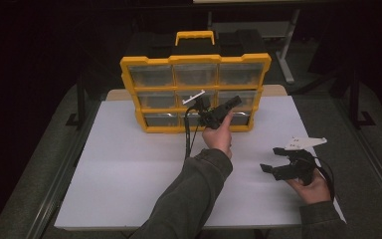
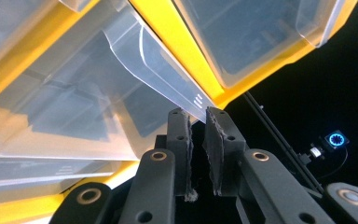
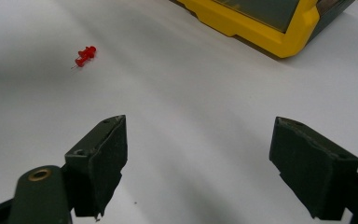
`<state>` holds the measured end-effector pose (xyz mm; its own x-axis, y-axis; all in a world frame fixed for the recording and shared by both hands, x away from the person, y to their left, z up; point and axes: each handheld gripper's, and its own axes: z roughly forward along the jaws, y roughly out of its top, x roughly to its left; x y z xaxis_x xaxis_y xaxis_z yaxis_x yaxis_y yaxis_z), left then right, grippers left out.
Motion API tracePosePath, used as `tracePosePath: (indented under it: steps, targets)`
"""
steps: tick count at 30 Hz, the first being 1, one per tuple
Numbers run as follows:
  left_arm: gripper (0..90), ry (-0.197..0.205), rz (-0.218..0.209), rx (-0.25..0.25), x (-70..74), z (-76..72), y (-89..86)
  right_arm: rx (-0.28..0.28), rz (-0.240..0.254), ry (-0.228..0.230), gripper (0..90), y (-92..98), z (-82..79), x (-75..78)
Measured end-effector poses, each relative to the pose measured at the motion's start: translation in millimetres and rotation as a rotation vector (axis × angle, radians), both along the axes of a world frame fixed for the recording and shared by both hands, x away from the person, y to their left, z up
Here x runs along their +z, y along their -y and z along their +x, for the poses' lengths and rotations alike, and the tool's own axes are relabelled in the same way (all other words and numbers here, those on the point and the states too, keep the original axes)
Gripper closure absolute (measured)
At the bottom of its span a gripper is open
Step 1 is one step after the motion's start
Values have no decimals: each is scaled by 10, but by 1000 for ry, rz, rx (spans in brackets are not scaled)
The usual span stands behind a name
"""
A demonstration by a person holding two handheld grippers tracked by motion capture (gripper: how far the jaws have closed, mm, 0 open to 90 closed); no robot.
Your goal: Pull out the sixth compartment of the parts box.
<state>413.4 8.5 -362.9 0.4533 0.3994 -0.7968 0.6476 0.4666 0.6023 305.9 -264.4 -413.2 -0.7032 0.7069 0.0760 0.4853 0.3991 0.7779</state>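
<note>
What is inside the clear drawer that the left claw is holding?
The left claw pinches the drawer's front lip. Through the cloudy plastic the drawer looks empty, with nothing distinct inside. Its back part is hidden by the yellow frame.

I see the yellow-framed plastic organiser case (image 1: 195, 92) standing upright at the far edge of the white table, handle up, its three-by-three grid of clear drawers facing me. The translucent plastic drawer (image 2: 121, 88) in the bottom row, towards the right, has the thin lip of its front panel pinched at the edge.
</note>
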Motion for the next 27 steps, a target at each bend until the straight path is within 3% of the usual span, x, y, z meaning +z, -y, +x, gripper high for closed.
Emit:
tracePosePath:
  steps: [17,26,27]
  targets:
    - [798,22,9,-33,3,-154,-35,-2,-4,-6,178,-12,-2,-8]
    - [761,81,120,-64,45,-233,-82,-1,-10,-9,175,-17,1,-13]
    - [756,87,149,-73,58,-249,-95,0,-11,-8,175,-20,0,-14]
